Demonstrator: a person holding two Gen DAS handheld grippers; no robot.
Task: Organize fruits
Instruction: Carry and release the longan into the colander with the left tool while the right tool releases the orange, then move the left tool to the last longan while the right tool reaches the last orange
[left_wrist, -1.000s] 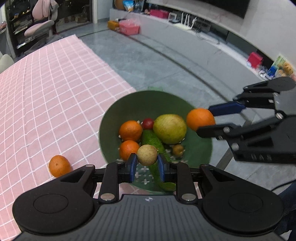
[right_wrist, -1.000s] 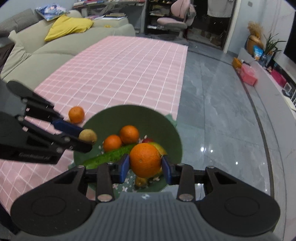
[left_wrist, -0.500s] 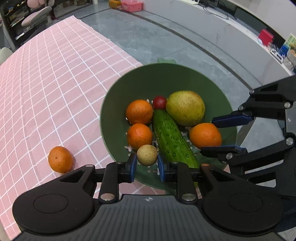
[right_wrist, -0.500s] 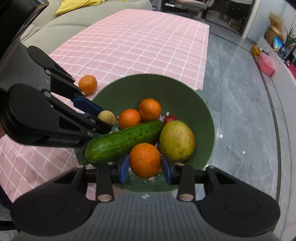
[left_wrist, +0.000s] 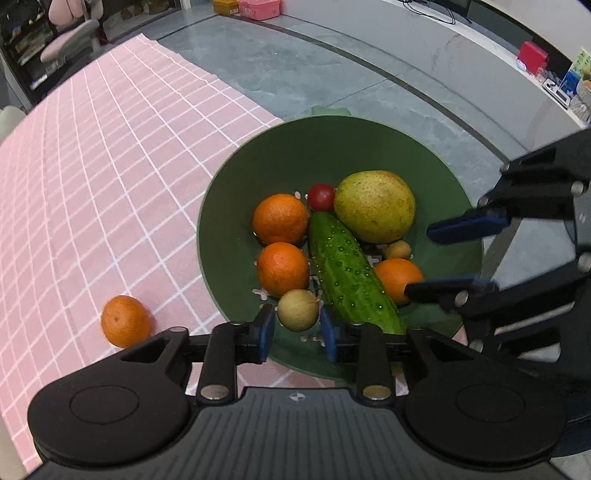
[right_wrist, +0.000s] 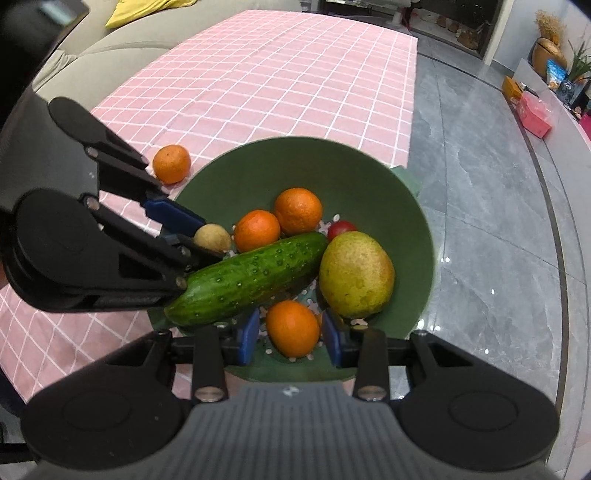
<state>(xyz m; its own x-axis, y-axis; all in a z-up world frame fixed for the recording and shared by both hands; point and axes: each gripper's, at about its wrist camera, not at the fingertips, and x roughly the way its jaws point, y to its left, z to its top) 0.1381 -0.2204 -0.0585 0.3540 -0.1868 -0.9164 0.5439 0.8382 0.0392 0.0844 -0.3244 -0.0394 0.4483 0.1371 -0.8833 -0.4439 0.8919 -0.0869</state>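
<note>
A green bowl (left_wrist: 332, 147) (right_wrist: 369, 173) sits at the edge of the pink checked tablecloth (left_wrist: 92, 166). It holds two oranges (left_wrist: 280, 218), a cucumber (left_wrist: 347, 273) (right_wrist: 251, 277), a pear (left_wrist: 373, 206) (right_wrist: 354, 275) and a cherry tomato (left_wrist: 320, 196). My left gripper (left_wrist: 297, 328) has its pads just apart from a small tan fruit (left_wrist: 297, 309) (right_wrist: 212, 238) low in the bowl. My right gripper (right_wrist: 291, 338) stands open around an orange (right_wrist: 292, 328) (left_wrist: 397, 277) that rests in the bowl.
One orange (left_wrist: 125, 321) (right_wrist: 171, 163) lies on the cloth left of the bowl. A second small tan fruit (left_wrist: 397, 250) sits in the bowl by the pear. Grey tiled floor (right_wrist: 498, 184) lies beyond the table edge. A sofa (right_wrist: 110, 48) stands behind the table.
Both grippers came down into the bowl with their fruits. The right jaws have opened and the orange now rests in the bowl. The left pads have eased off the tan fruit.
</note>
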